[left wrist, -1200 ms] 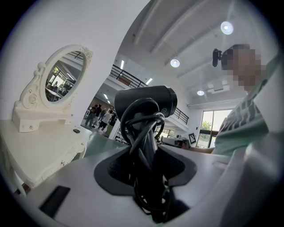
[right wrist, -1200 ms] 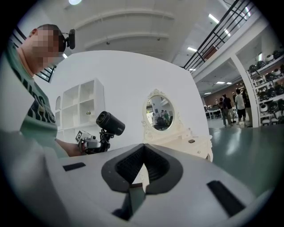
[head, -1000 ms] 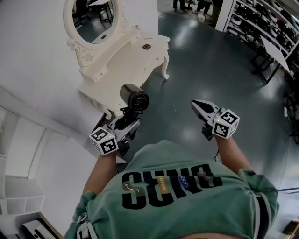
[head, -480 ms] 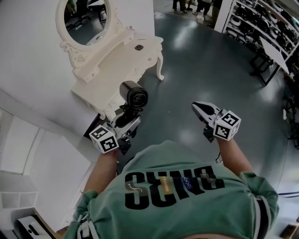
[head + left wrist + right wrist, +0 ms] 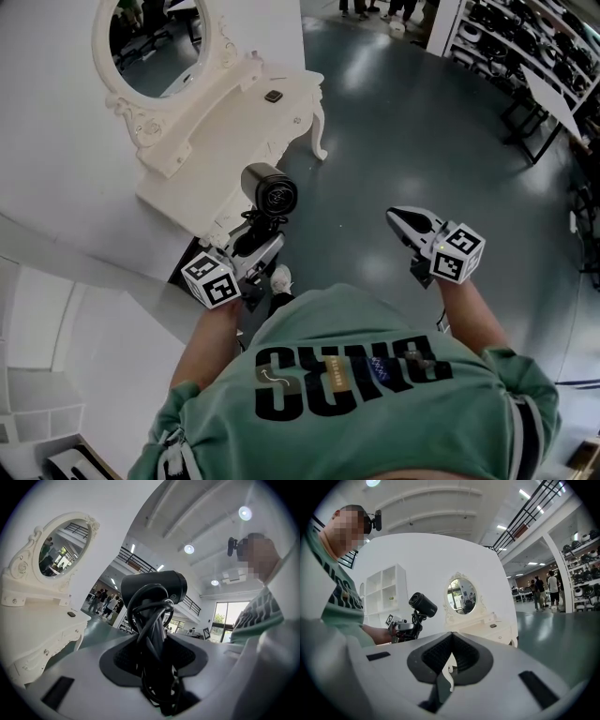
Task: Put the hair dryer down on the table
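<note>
A black hair dryer point(image 5: 270, 190) stands upright in the air, its barrel toward me, its cord point(image 5: 151, 634) wound round the handle. My left gripper point(image 5: 255, 242) is shut on that wrapped handle, and in the left gripper view the barrel point(image 5: 157, 587) rises just above the jaws. The white dressing table point(image 5: 246, 120) with its oval mirror point(image 5: 150, 37) lies ahead and to the left, apart from the dryer. My right gripper point(image 5: 401, 217) hangs over the floor to the right, shut with nothing in it. In the right gripper view the hair dryer point(image 5: 423, 604) shows left of the table point(image 5: 485, 623).
A small dark object point(image 5: 273, 96) lies on the tabletop. Racks of helmets point(image 5: 525, 42) line the far right. A white shelf unit point(image 5: 384, 597) stands against the wall left of the table. Grey floor point(image 5: 403, 122) spreads ahead, and people stand far off.
The dressing table and mirror have slid up and left in the head view. A white shoe now shows under the left gripper. Both grippers keep their pose.
</note>
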